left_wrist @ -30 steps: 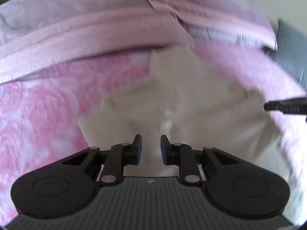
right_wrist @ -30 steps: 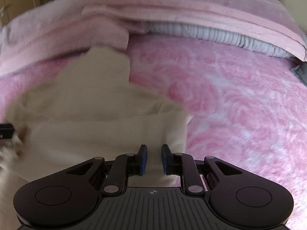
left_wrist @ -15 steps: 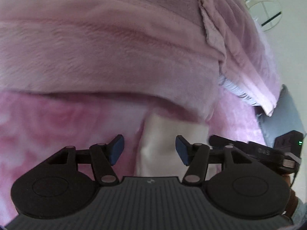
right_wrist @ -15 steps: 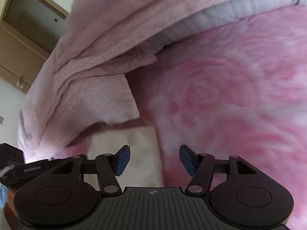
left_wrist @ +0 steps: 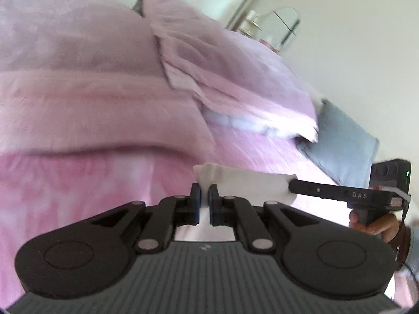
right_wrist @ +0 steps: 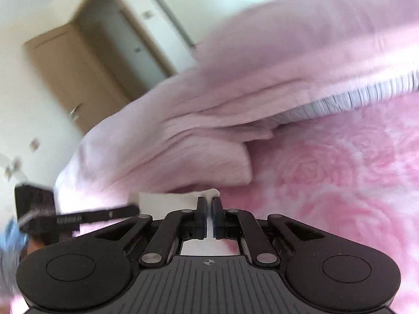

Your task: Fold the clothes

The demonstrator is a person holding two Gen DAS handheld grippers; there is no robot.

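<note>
Over the pink rose-patterned bedspread (left_wrist: 78, 183), I have both grippers pinched onto the far edge of the cream garment (left_wrist: 251, 183). My left gripper (left_wrist: 204, 204) has just closed on one corner, where the cloth bunches up between the pads; my right gripper (right_wrist: 208, 217) has just closed on the other corner, with a thin strip of fabric showing between its fingers. The edge stretches between the two grippers, right in front of the folded pink blanket (right_wrist: 209, 157).

The risk I see is a shallow bite — each grip seems to hold only the very hem, so a quick pull could slip a corner free and leave the fold crooked. Catching one layer instead of two would do the same.

Most of the garment is hidden beneath the gripper bodies — I cannot tell how it lies below. Both views are blurred, and only part of the hand (left_wrist: 377, 225) holding the right gripper shows.
</note>
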